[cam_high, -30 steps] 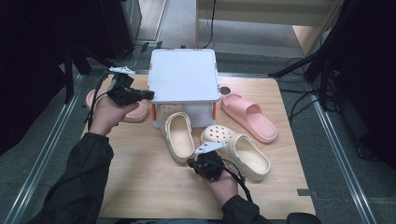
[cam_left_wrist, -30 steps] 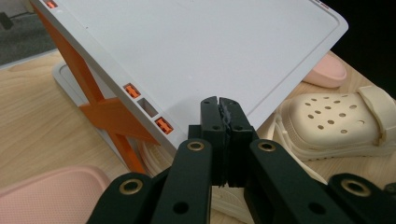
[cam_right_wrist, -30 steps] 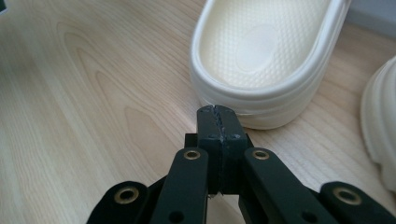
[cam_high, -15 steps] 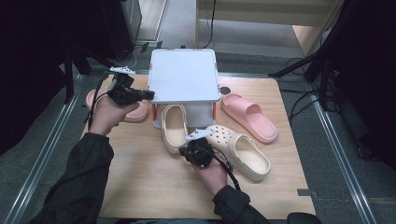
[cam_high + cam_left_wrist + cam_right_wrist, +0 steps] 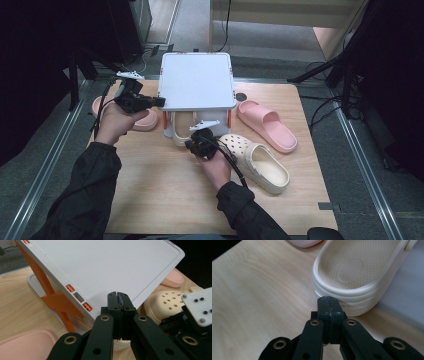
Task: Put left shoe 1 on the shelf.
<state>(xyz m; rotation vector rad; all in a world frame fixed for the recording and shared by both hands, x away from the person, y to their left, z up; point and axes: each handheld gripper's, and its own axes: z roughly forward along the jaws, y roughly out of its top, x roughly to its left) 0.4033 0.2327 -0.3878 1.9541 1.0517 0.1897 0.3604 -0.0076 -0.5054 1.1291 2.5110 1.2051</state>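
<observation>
A white shoe rack (image 5: 197, 80) with orange side braces stands at the back middle of the table. One cream clog (image 5: 176, 134) lies mostly under it, heel toward me. My right gripper (image 5: 190, 143) is shut and empty, its tip against that clog's heel (image 5: 352, 270). The second cream clog (image 5: 257, 162) lies to the right of that hand. My left gripper (image 5: 161, 101) is shut with nothing in it, its tip (image 5: 117, 295) at the left edge of the rack's top (image 5: 105, 267). A pink slipper (image 5: 142, 121) lies under the left hand, another pink slipper (image 5: 265, 125) right of the rack.
The wooden table (image 5: 165, 200) is bare at the front. Metal rails (image 5: 360, 165) run along both sides, and black stands and cables stand beyond them. In the left gripper view the right gripper (image 5: 197, 315) is seen close by the cream clog (image 5: 167, 305).
My right gripper has moved up and left toward the rack, and the left cream clog has slid from in front of the rack to mostly beneath it. The left gripper has stayed put.
</observation>
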